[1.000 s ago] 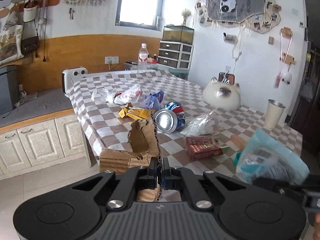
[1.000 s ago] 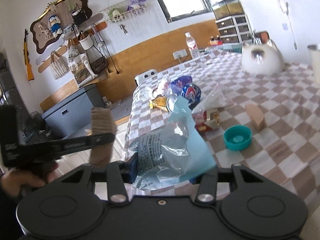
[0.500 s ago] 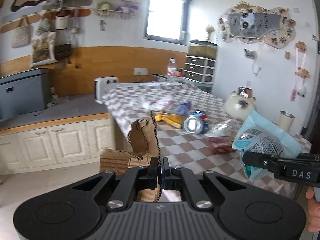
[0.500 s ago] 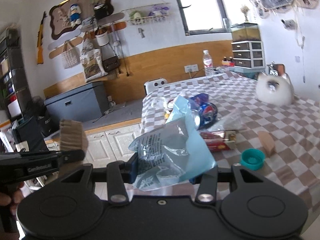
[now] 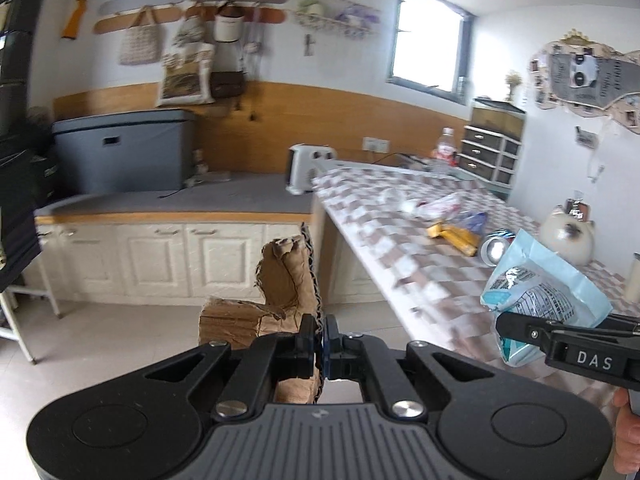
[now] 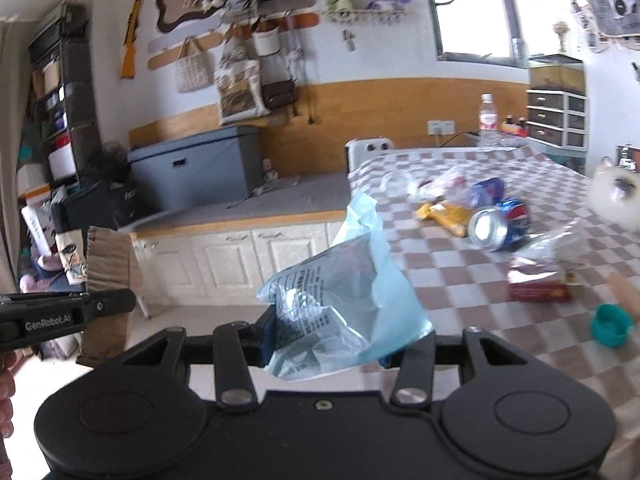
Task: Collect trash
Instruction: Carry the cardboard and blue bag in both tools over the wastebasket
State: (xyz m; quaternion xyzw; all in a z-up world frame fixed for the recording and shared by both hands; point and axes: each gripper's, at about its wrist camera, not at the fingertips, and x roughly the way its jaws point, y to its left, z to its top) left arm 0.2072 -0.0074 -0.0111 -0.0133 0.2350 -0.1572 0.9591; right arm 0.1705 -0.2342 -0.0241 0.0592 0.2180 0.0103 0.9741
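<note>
My left gripper [image 5: 319, 340] is shut on a torn piece of brown cardboard [image 5: 280, 284] and holds it in the air off the table's near-left corner; it also shows in the right wrist view [image 6: 108, 268]. My right gripper [image 6: 332, 340] is shut on a crumpled light-blue plastic bag [image 6: 340, 304], which also shows in the left wrist view [image 5: 540, 292]. On the checkered table [image 6: 460, 280] lie a crushed can [image 6: 496, 224], yellow wrappers [image 6: 444, 212], clear plastic bags [image 6: 440, 180], a red box [image 6: 536, 290] and a teal cap [image 6: 610, 325].
White floor cabinets [image 5: 160, 256] with a grey top run along the wall, with a grey bin [image 5: 124, 152] on them. A white heater [image 5: 308, 168] stands at the table's far corner. A cat-shaped figure [image 5: 568, 236] and a water bottle [image 6: 488, 116] stand on the table.
Both grippers have swung left and away from the table with their loads still held. The cabinets and floor now fill the left of both views.
</note>
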